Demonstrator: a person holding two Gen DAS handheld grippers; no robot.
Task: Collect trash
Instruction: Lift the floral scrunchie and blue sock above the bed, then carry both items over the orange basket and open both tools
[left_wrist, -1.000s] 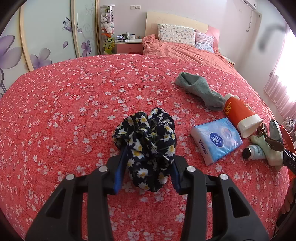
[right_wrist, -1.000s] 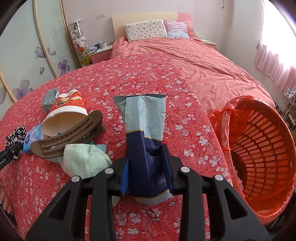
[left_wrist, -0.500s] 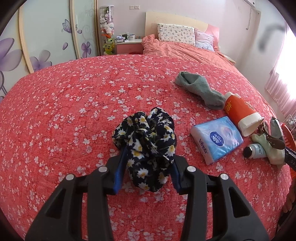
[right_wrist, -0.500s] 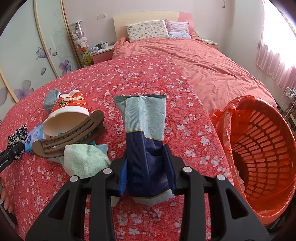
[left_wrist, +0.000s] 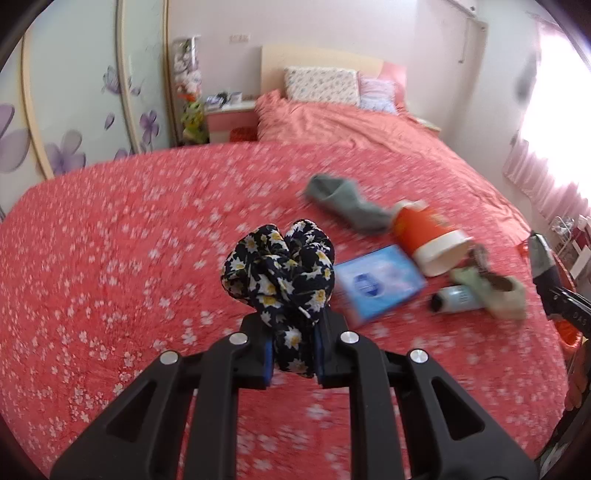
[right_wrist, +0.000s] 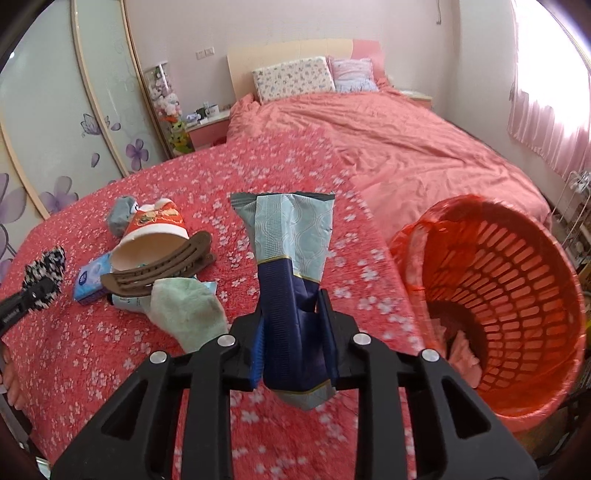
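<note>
My left jaws (left_wrist: 293, 350) were closing on the floral scrunchie (left_wrist: 280, 266), pads pinching its lower end at frame centre; my right jaws (right_wrist: 293, 345) were closing on the blue-and-teal wrapper (right_wrist: 291, 254), pads pressing its dark lower half, also centre. The orange basket (right_wrist: 517, 280) sat at right of that view, some scraps already inside. Left on the bed (right_wrist: 288, 173), by my read: paper cup (right_wrist: 155, 232), tissue pack (left_wrist: 376, 284), small bottle (left_wrist: 458, 299), socks, hair clip (right_wrist: 159, 266).

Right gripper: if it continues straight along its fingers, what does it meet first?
Probably the floral bedspread beyond the wrapper that the closing right gripper holds; the basket lies off to the side. Depth is unclear.
</note>
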